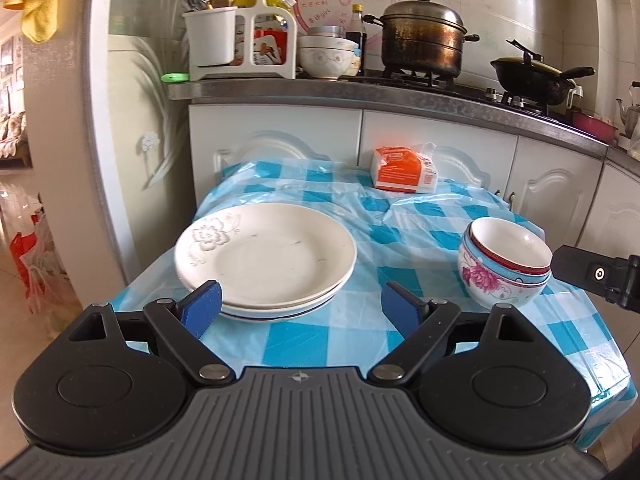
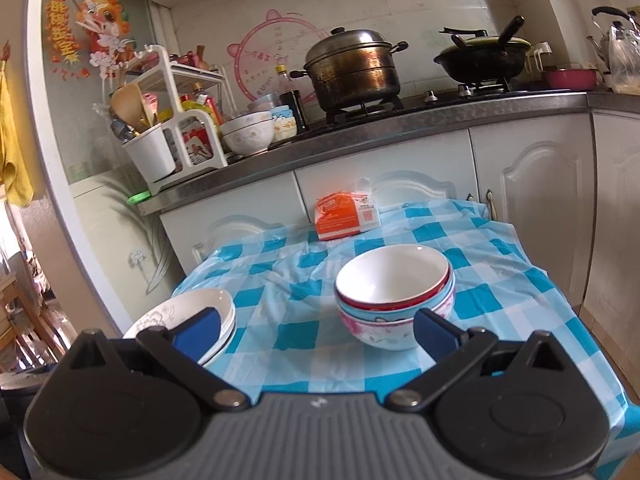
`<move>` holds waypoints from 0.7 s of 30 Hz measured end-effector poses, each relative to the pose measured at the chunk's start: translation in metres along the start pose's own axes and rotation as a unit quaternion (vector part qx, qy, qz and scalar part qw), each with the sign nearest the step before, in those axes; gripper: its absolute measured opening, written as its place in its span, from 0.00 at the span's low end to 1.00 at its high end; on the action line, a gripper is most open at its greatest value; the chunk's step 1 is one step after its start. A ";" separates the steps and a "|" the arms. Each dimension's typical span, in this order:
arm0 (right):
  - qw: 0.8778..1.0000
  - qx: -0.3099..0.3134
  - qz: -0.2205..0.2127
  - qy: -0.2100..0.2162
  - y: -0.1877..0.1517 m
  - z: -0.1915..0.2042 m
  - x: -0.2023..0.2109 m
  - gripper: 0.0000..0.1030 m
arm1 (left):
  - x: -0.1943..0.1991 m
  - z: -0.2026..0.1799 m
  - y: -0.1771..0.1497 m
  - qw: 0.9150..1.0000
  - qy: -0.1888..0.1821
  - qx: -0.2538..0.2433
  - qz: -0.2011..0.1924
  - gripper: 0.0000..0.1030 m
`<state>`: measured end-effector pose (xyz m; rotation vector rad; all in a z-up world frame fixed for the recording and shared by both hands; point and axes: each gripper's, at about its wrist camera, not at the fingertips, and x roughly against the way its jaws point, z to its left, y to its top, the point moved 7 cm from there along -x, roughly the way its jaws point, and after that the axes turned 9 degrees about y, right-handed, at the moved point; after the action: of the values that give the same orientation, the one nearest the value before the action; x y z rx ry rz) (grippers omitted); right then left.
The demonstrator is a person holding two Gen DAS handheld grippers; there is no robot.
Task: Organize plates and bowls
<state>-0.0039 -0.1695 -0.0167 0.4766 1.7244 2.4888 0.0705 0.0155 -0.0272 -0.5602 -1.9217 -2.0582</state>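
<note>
A stack of white plates [image 1: 266, 258] with a grey flower print lies on the left of the blue-checked table [image 1: 420, 216]. My left gripper [image 1: 301, 309] stands open just in front of the stack, nothing between its blue pads [image 1: 204, 307]. To the right stands a nest of bowls [image 1: 505, 262], a red-rimmed one on top of a floral one. In the right wrist view the bowls [image 2: 394, 294] sit just beyond my open right gripper [image 2: 318, 332], apart from its pads, and the plates [image 2: 188, 316] show at the left. Part of the right gripper [image 1: 596, 274] shows beside the bowls in the left view.
An orange and white packet [image 1: 404, 170] lies at the table's far edge against white cabinets [image 1: 280, 136]. Above, the counter holds a utensil rack [image 1: 240, 40], stacked bowls [image 1: 326, 54], a steamer pot [image 1: 422, 38] and a black wok [image 1: 536, 76]. The table's front edge is close below my grippers.
</note>
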 end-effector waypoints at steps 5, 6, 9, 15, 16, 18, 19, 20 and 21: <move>1.000 0.014 0.008 -0.002 -0.005 0.013 0.004 0.99 | 0.011 0.017 0.000 1.000 0.015 0.012 0.002 1.00; 1.000 0.018 0.008 0.001 -0.006 0.017 0.005 0.99 | 0.013 0.020 0.000 1.000 0.018 0.014 0.000 1.00; 0.999 0.032 0.010 0.006 -0.009 0.027 0.008 0.99 | 0.019 0.028 -0.001 0.999 0.032 0.019 -0.003 1.00; 0.999 0.051 0.009 0.011 -0.011 0.042 0.016 0.99 | 0.030 0.037 -0.003 0.999 0.043 0.032 0.001 1.00; 0.999 0.051 0.009 0.012 -0.012 0.043 0.017 0.99 | 0.032 0.038 -0.003 0.998 0.045 0.032 0.000 1.00; 0.998 0.053 0.011 0.011 -0.013 0.046 0.019 0.99 | 0.036 0.040 -0.003 0.998 0.047 0.031 -0.001 1.00; 0.998 0.055 0.010 0.009 -0.013 0.047 0.019 0.99 | 0.038 0.040 -0.003 0.998 0.049 0.032 -0.002 1.00; 0.998 0.057 0.009 0.008 -0.014 0.048 0.020 0.99 | 0.041 0.041 -0.004 0.998 0.052 0.032 -0.003 1.00; 0.998 0.058 0.009 0.007 -0.014 0.048 0.021 0.99 | 0.043 0.042 -0.004 0.998 0.053 0.032 -0.004 1.00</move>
<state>-0.0110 -0.1161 -0.0097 0.4866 1.8865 2.4196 0.0342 0.0600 -0.0094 -0.4207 -1.9233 -1.9811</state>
